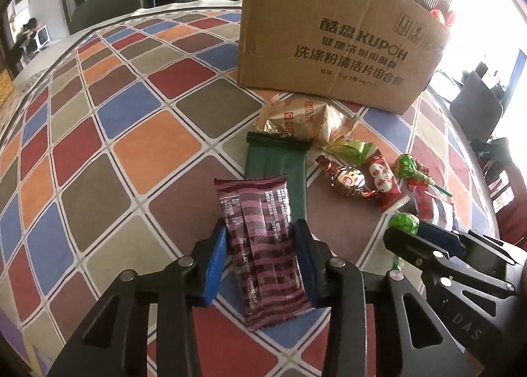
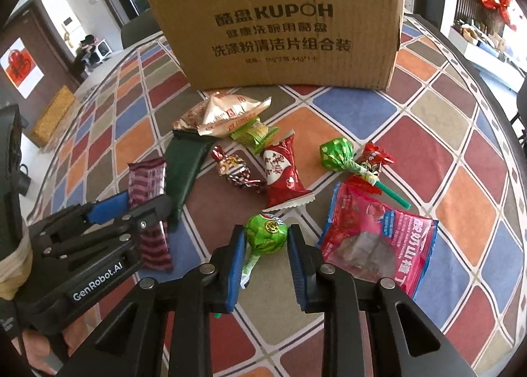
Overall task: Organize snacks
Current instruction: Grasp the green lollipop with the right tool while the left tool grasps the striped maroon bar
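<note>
Left tongs (image 1: 260, 245) clamp a maroon striped wrapper (image 1: 263, 245); right tongs (image 2: 267, 242) clasp a green lollipop (image 2: 267, 233).

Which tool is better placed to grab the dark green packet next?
Left. The dark green packet lies just ahead of the left tool; the right tool, straddling a green lollipop, sits farther away.

The brown cardboard box (image 2: 280, 24) has "KUPOH" printed big on its front, Chinese lines under it, then a small spec line with "44g*1". Four handling pictograms sit along its top edge. The black left gripper (image 2: 131, 209) says "GenRobot.AI" on a side label. In the left wrist view, the black right gripper (image 1: 408, 232) shows "DAS" on its body.
</note>
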A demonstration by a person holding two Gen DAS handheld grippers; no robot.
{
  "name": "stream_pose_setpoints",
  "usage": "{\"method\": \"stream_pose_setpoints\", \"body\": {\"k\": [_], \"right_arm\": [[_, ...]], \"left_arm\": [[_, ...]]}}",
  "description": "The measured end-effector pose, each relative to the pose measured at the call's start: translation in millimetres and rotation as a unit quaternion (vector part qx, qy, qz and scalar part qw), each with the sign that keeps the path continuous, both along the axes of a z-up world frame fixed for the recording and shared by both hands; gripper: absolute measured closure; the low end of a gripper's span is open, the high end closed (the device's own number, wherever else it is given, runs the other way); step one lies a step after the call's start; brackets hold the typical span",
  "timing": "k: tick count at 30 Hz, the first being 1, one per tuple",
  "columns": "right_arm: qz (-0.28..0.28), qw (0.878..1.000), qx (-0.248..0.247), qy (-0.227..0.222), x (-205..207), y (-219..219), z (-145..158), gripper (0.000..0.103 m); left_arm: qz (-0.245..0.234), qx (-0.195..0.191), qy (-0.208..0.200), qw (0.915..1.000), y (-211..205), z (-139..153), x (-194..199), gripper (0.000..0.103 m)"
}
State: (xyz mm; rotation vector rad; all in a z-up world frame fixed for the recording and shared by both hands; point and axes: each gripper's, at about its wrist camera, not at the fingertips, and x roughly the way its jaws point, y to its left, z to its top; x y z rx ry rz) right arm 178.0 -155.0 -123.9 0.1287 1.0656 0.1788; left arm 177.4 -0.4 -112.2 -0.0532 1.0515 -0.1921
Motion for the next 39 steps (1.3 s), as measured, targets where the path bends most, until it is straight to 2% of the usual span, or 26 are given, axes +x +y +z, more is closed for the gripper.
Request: {"method": "stream_pose_setpoints", "body": {"k": [4, 5, 6, 9, 11, 13, 15, 19, 27, 32, 33, 34, 39], "right_arm": [[0.005, 1.0, 0.006, -0.009, -2.5, 1.5, 6.5, 0.076], [0.006, 1.0, 0.008, -0.012, -3.5, 1.6, 8.1, 0.076], [0.006, 1.0, 0.009, -0.015, -4.0, 1.7, 10.0, 0.076], [0.006, 1.0, 0.009, -0.023, -4.9, 1.7, 14.7, 0.076], [0.008, 1.0, 0.008, -0.024, -4.7, 1.3, 16.5, 0.076], [0.009, 1.0, 0.01, -0.025, -6.5, 1.2, 16.6, 0.076], [0.012, 1.0, 0.013, -0.025, -8.6, 1.8, 16.3, 0.076], [0.018, 1.0, 0.015, -0.02, -13.6, 2.0, 12.7, 0.076], [0.022, 1.0, 0.02, -0.005, -20.7, -0.9, 2.6, 0.076], [0.021, 1.0, 0.019, -0.001, -20.2, -0.5, 0.1, 0.076], [0.021, 1.0, 0.018, -0.001, -20.3, -0.2, -0.2, 0.076], [0.022, 1.0, 0.018, -0.001, -20.4, 0.3, -0.8, 0.076], [0.022, 1.0, 0.018, -0.001, -20.4, 1.2, -0.9, 0.076]], "left_arm": [[-0.002, -0.003, -0.01, 0.9999, -0.3, 9.4, -6.1, 0.072], [-0.004, -0.001, -0.013, 0.9999, -1.0, 11.0, -7.1, 0.08], [-0.006, 0.0, -0.012, 0.9999, -1.2, 11.0, -6.8, 0.084], [-0.002, 0.001, -0.014, 0.9999, -1.0, 10.7, -8.1, 0.083], [-0.003, -0.009, -0.014, 0.9999, 0.0, 12.5, -11.0, 0.079], [-0.01, -0.01, -0.016, 0.9998, -1.2, 13.8, -14.2, 0.066], [-0.009, 0.0, -0.015, 0.9998, -2.9, 12.9, -16.9, 0.064], [-0.013, 0.001, 0.0, 0.9999, -3.3, 8.4, -25.9, 0.046], [-0.038, 0.035, 0.003, 0.9987, -15.5, -4.2, -30.0, 0.043], [-0.04, 0.056, -0.001, 0.9976, -19.3, -11.7, -29.7, 0.044], [-0.041, 0.058, -0.005, 0.9974, -19.9, -11.9, -30.5, 0.05], [-0.042, 0.058, -0.01, 0.9974, -19.8, -11.3, -31.5, 0.062], [-0.046, 0.052, -0.017, 0.9974, -17.8, -10.2, -33.6, 0.066]]}}
